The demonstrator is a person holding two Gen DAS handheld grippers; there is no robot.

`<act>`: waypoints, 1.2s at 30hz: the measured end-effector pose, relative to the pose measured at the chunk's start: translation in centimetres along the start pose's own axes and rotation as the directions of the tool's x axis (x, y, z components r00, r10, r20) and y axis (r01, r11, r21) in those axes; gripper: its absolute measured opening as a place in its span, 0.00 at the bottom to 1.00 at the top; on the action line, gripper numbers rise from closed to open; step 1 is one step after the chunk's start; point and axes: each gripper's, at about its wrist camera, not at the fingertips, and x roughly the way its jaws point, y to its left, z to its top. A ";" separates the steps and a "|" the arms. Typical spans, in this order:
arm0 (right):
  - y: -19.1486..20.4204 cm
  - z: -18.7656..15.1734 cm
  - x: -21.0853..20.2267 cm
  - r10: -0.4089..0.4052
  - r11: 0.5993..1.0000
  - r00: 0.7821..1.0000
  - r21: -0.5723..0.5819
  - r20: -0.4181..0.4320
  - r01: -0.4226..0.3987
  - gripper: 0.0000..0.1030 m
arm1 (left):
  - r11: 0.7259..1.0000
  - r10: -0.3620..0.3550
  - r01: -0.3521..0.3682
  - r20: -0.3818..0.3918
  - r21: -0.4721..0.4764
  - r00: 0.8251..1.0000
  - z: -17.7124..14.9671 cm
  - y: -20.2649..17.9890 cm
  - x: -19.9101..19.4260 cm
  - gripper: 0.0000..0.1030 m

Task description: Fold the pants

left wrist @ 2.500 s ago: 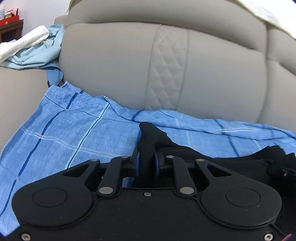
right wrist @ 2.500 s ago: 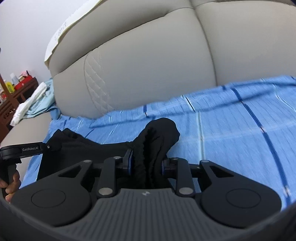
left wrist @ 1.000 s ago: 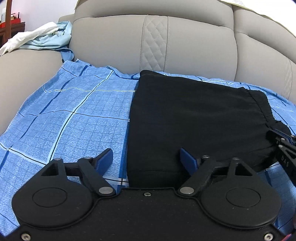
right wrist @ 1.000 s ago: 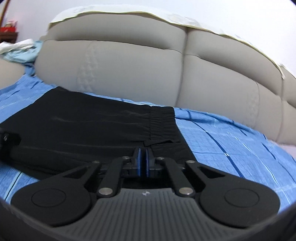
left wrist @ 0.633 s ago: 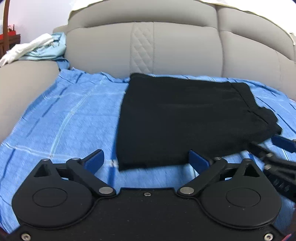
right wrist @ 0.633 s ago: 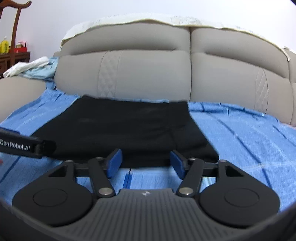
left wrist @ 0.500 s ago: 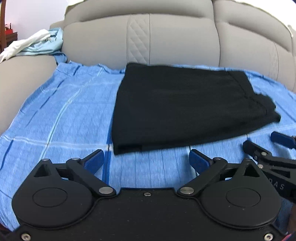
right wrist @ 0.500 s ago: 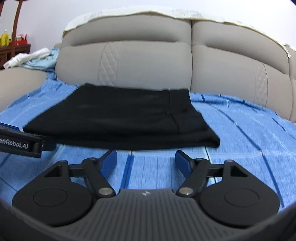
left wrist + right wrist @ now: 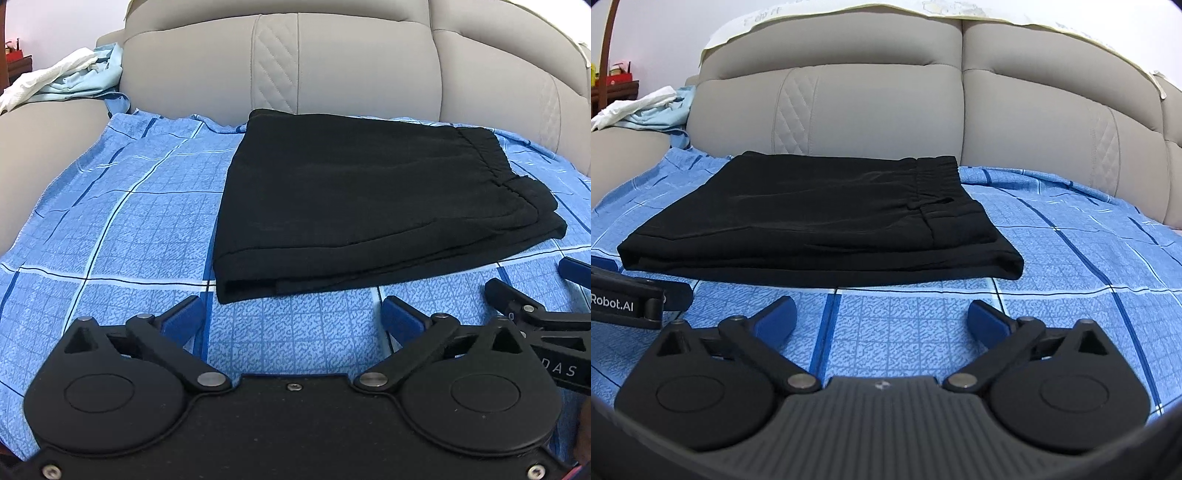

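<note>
The black pants (image 9: pixel 362 199) lie folded in a flat rectangle on the blue checked sheet (image 9: pixel 122 221), elastic waistband on the right. They also show in the right wrist view (image 9: pixel 820 218). My left gripper (image 9: pixel 291 317) is open and empty, just in front of the pants' near left corner. My right gripper (image 9: pixel 881 314) is open and empty, in front of the pants' near edge, not touching them. The right gripper also shows at the right edge of the left wrist view (image 9: pixel 532 295); the left gripper's side shows at the left edge of the right wrist view (image 9: pixel 631 295).
The sheet covers the seat of a beige sofa (image 9: pixel 351 62) with its backrest behind the pants. A pile of white and light blue clothes (image 9: pixel 62 83) lies on the left armrest. A dark wooden cabinet (image 9: pixel 613 90) stands far left.
Both grippers were shut on the pants 2.5 s ago. They have let go, opened and drawn back toward the seat's front edge. The pants now lie flat.
</note>
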 end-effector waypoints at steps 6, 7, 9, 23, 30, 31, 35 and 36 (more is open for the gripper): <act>0.2 0.6 0.5 0.000 1.000 0.999 0.002 -0.044 0.000 1.00 | 1.000 0.002 -0.002 -0.009 -0.010 1.000 0.1 0.1 0.1 1.00; 0.2 0.7 0.5 0.002 1.000 0.999 0.003 -0.049 -0.002 1.00 | 1.000 0.001 -0.001 -0.009 -0.010 1.000 0.1 0.1 0.1 1.00; 0.2 0.7 0.5 0.003 1.000 0.998 0.002 -0.055 -0.002 1.00 | 1.000 -0.001 0.001 -0.008 -0.008 1.000 0.1 0.1 0.1 1.00; 0.2 0.8 0.7 0.005 1.000 0.998 -0.001 -0.067 -0.005 1.00 | 1.000 -0.001 0.001 -0.011 -0.009 1.000 0.1 0.1 0.2 1.00; 0.3 0.8 0.7 0.007 1.000 0.998 -0.003 -0.069 -0.007 1.00 | 1.000 -0.002 0.002 -0.015 -0.010 1.000 0.2 0.1 0.2 1.00; 0.3 0.8 0.7 0.008 1.000 0.998 -0.003 -0.070 -0.008 1.00 | 1.000 -0.002 0.002 -0.016 -0.010 1.000 0.2 0.1 0.2 1.00; 0.2 0.8 0.8 0.010 1.000 0.997 -0.004 -0.070 -0.010 1.00 | 1.000 -0.002 0.002 -0.017 -0.010 1.000 0.1 0.1 0.3 1.00; 0.2 0.8 0.8 0.009 1.000 0.997 -0.004 -0.070 -0.010 1.00 | 1.000 -0.002 0.002 -0.017 -0.010 1.000 0.1 0.1 0.3 1.00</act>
